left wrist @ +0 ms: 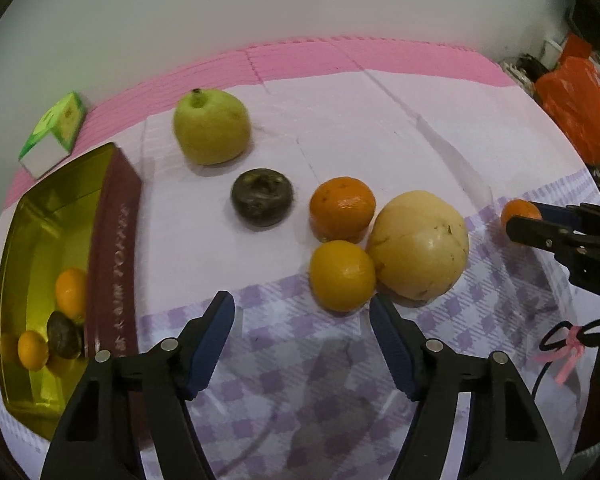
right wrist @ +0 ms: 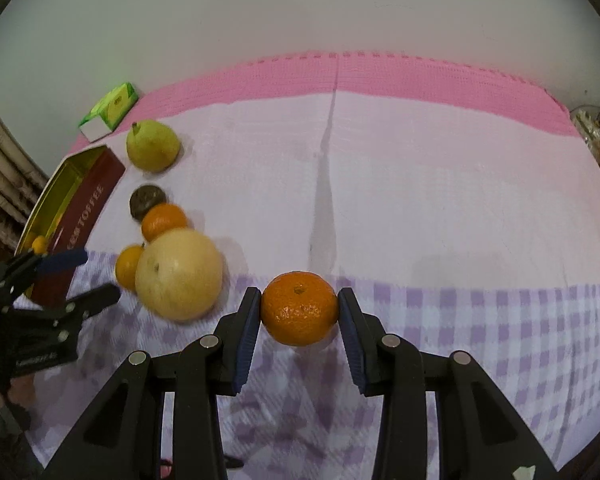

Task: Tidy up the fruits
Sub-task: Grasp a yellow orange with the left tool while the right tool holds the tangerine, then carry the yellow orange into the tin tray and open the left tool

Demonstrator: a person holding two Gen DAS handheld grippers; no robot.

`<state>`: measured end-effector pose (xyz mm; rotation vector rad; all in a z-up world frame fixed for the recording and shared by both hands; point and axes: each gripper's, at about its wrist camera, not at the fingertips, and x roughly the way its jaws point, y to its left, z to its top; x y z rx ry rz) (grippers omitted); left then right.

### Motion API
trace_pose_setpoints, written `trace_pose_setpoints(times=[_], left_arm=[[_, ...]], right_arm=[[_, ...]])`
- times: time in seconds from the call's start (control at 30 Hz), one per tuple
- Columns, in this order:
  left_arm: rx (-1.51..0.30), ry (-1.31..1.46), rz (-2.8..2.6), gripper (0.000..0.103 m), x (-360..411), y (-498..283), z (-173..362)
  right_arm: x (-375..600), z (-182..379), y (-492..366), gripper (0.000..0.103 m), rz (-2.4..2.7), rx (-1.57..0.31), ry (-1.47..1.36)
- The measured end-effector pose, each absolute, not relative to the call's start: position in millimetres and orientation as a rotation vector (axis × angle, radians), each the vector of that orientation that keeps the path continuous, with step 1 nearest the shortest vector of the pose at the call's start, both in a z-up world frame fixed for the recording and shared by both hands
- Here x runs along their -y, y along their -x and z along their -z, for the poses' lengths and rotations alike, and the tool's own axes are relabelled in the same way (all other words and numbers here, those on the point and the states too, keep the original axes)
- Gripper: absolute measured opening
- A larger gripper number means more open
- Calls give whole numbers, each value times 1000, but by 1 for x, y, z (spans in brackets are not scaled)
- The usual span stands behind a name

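On the checked lilac front strip of the cloth-covered table (right wrist: 460,208), the right gripper (right wrist: 299,312) is pinching a small round orange mandarin (right wrist: 299,307) between its blue pads, one pad on each flank, so it's gripped across the middle and looks ready to be carried. My guess is it's headed for the gold-lined maroon toffee tin (left wrist: 116,248) over at the left edge, which already holds two little yellow-orange citrus (left wrist: 71,292) and a dark wrinkled round fruit (left wrist: 64,335).

The left gripper (left wrist: 302,320) has its jaws spread with nothing between them, and it's pointed down at the front strip just short of a smooth yellow-orange citrus (left wrist: 342,275). That one looks like its next pick.

Tricky bit: that citrus sits touching a big pale yellow melon-like fruit (left wrist: 418,245) and a brighter orange mandarin (left wrist: 342,208) right behind it, so there's barely room for a pad on the melon side. Further back sit a dark brown doughnut-shaped fruit (left wrist: 262,199) and a green-yellow pear (left wrist: 212,127), both apart from the cluster. A green and white carton (left wrist: 56,132) sits at the far left corner, out of the way.
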<state>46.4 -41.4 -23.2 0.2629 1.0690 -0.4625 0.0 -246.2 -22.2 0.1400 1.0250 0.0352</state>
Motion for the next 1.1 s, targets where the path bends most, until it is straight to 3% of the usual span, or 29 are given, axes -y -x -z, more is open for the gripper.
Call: trace_pose_setpoints(times=[0.37, 0.67, 1.1], left_arm=[[-1061, -298, 508, 62, 56, -63, 34], [-1085, -271, 538, 41, 58, -63, 39], [-1084, -240, 493, 40, 44, -51, 30]], right_arm=[[250, 27, -1, 37, -44, -1032, -147], [248, 30, -3, 37, -46, -1041, -137], [243, 33, -3, 37, -40, -1052, -102]])
